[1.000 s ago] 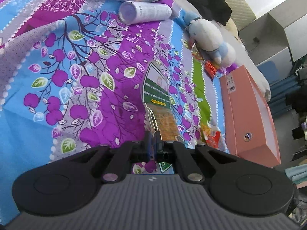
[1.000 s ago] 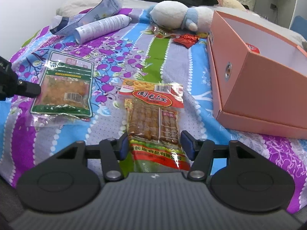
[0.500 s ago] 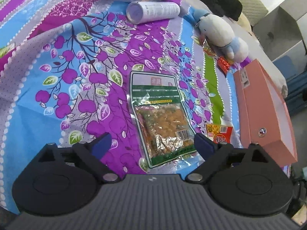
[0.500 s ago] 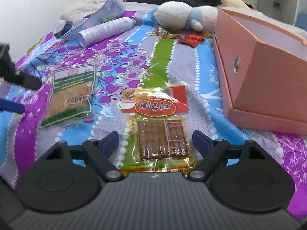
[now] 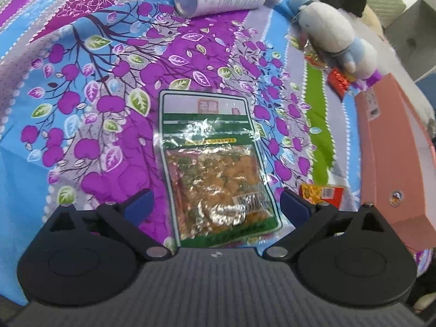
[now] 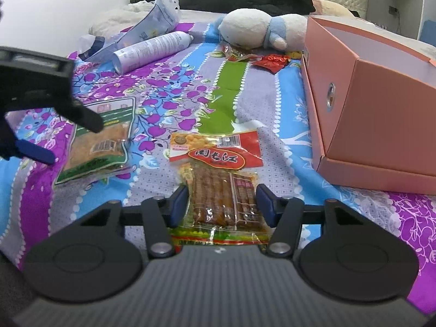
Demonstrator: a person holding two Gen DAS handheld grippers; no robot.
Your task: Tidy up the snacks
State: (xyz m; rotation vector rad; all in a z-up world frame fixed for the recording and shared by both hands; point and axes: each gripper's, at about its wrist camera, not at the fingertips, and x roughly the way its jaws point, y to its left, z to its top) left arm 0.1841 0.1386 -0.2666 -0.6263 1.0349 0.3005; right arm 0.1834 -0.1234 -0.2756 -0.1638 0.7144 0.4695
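Green snack pack (image 5: 218,169) lies flat on bedspread (image 5: 81,125), lower end between the spread fingers of L gripper (image 5: 216,204) — jaws wide, not touching it. Red sausage pack (image 6: 220,179) sits between R gripper (image 6: 222,200) fingers, jaws apart, flanking pack sides w/o a visible clamp. Both grippers low, angled fwd over the bed; pink box (image 6: 381,103) to the right of the packs.

A green-bordered clear snack pouch (image 5: 215,163) lies flat on the purple-and-blue floral bedspread (image 5: 81,109), toward its left edge, between the spread fingers of the left gripper (image 5: 215,204). To its right, near the front edge, lies a red-topped packet of brown sticks (image 6: 218,179), straddled by the right gripper (image 6: 222,201). An open salmon-pink cardboard box (image 6: 381,103) stands along the right edge. Behind, toward the far edge, lie a white spray can (image 6: 150,47) at left and a white-and-blue plush toy (image 6: 259,28) at right, with small red wrappers (image 6: 272,61) just before the plush.
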